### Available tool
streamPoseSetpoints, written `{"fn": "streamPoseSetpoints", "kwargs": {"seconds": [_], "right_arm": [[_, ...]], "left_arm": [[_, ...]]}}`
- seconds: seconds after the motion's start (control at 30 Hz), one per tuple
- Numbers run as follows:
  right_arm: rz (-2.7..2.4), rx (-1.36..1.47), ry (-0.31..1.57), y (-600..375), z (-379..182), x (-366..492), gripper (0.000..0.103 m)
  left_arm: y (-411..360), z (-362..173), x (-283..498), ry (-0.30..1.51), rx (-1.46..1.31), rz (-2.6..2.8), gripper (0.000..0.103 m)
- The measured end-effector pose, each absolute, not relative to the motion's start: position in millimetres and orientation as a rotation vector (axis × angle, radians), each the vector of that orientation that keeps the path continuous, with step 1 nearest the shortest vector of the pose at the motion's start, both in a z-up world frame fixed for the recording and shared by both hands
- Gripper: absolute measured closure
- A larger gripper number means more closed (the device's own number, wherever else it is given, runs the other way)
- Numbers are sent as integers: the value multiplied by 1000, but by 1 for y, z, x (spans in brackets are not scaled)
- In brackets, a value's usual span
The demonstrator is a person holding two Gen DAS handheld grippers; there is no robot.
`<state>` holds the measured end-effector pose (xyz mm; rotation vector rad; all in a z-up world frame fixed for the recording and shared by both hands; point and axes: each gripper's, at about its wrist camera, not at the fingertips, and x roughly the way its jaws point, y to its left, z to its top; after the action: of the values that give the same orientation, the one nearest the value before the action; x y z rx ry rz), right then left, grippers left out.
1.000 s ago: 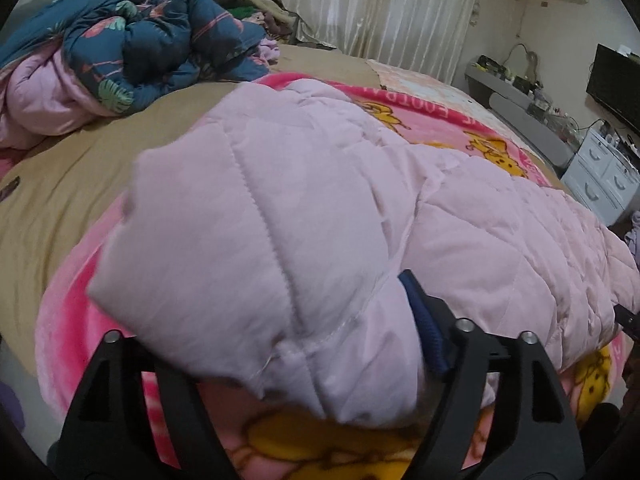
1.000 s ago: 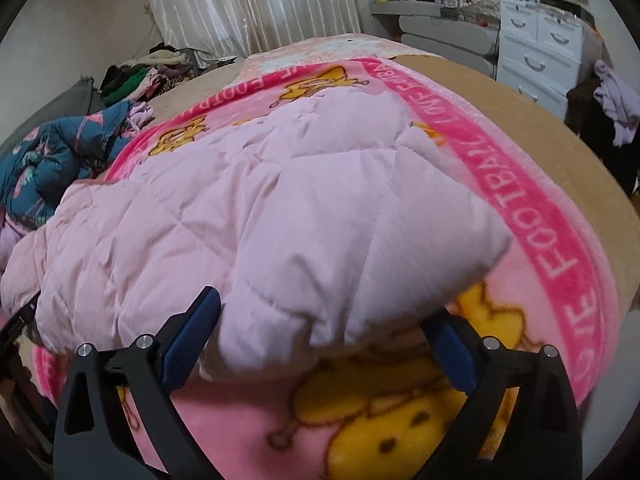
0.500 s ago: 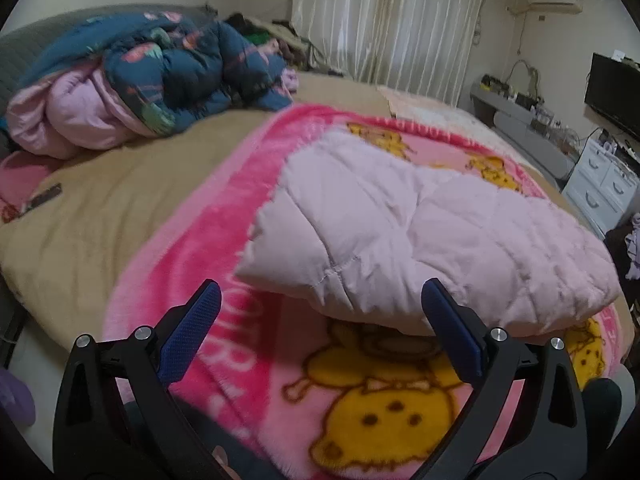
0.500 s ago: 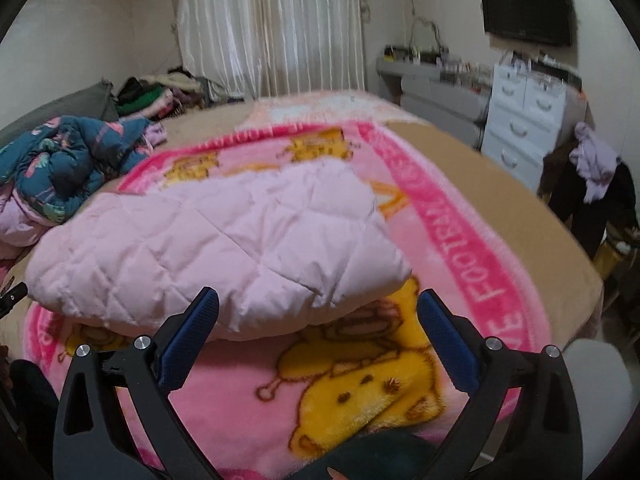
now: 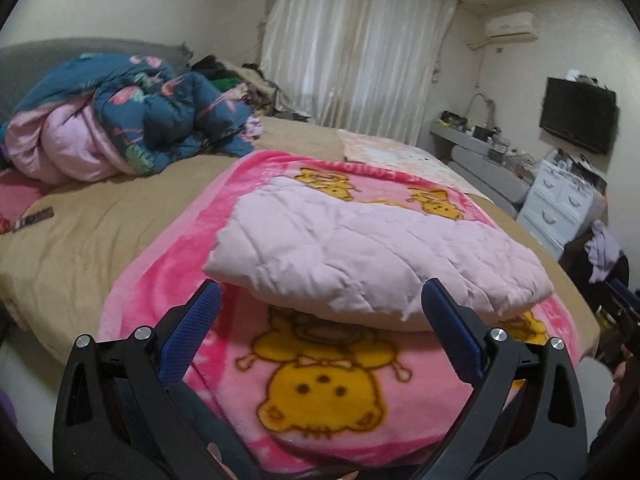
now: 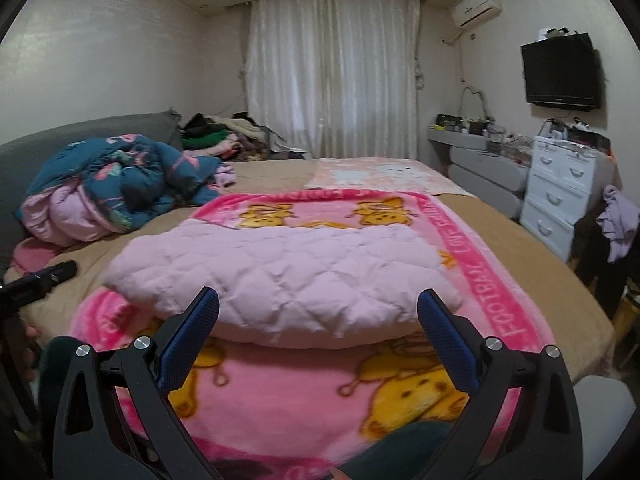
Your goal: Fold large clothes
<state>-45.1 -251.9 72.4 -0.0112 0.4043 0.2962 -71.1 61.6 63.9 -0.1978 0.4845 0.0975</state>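
Bright pink plush blanket with yellow cartoon bears (image 6: 304, 392): white capitals "FOOTBALL" on its darker pink border band (image 6: 500, 292), right of the folded pale pink quilted coat (image 6: 288, 280). Further letters along that band blurred, unreadable. Far-edge lettering illegible.

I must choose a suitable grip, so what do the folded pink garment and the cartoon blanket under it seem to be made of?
Folded pink garment: apparently padded woven shell, matte; diamond quilting and puffy edges suggest filling. Cartoon blanket: probably plush fleece; fuzzy nap, soft sheen.
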Motion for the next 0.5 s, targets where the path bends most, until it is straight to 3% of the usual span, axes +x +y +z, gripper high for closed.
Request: {"fn": "streamPoseSetpoints", "kwargs": {"seconds": [0.5], "right_arm": [[315, -44, 563, -220, 13, -46, 4]], "left_arm": [[14, 19, -58, 588, -169, 27, 9]]}}
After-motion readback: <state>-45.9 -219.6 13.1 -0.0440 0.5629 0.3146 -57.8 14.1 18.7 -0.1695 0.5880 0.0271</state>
